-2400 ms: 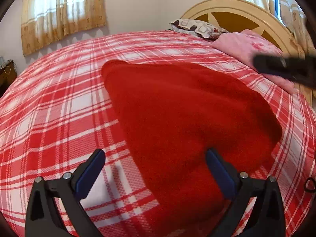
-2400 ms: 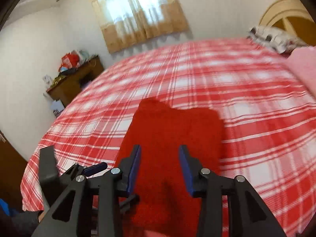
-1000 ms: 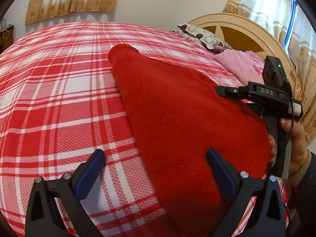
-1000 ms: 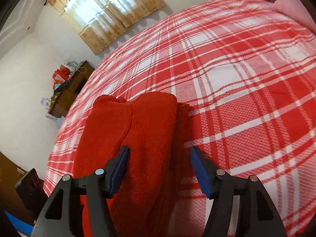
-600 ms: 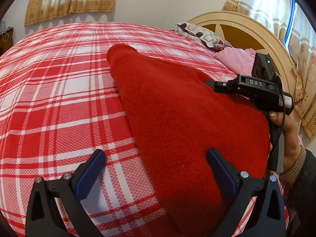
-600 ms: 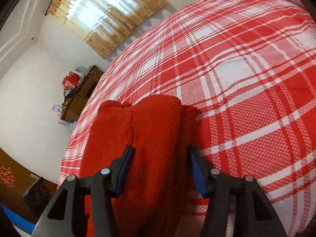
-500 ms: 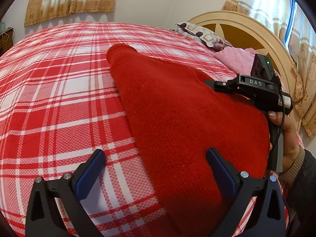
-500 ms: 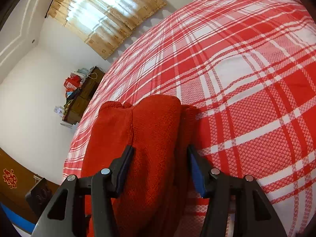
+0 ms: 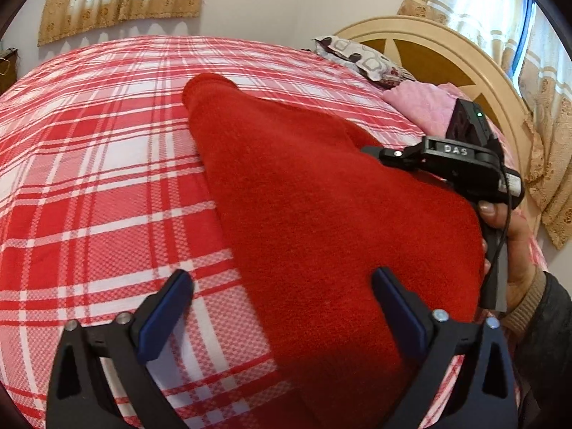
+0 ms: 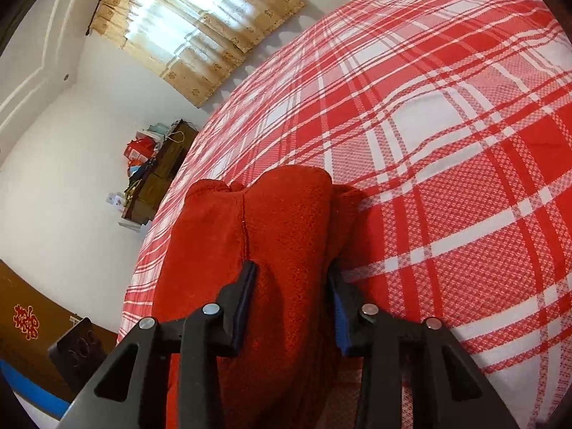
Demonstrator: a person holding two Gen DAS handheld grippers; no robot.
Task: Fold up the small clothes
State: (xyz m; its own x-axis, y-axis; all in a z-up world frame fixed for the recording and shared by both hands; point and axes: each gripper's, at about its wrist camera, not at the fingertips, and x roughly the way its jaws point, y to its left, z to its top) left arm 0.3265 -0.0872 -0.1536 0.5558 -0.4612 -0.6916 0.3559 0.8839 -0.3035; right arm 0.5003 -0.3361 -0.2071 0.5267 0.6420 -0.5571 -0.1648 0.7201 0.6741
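Observation:
A red knitted garment lies folded on the red-and-white plaid bed cover. My left gripper hovers over its near left edge. Its jaws stand wide and are closing, with the garment's edge and bare cover between the blue pads and nothing pressed. In the right wrist view my right gripper has its closing jaws pinching a raised fold of the garment, with both pads against the knit. The left wrist view shows that gripper's black housing at the garment's right edge, held by a hand.
A cream headboard, a patterned pillow and a pink blanket lie beyond the garment. A cluttered wooden side table stands by the far wall off the bed's edge. Plaid cover stretches to the right.
The right gripper's jaws have narrowed from well apart to tight against the fold, and it has tilted a little. The left gripper has stayed in place, its jaws barely narrower.

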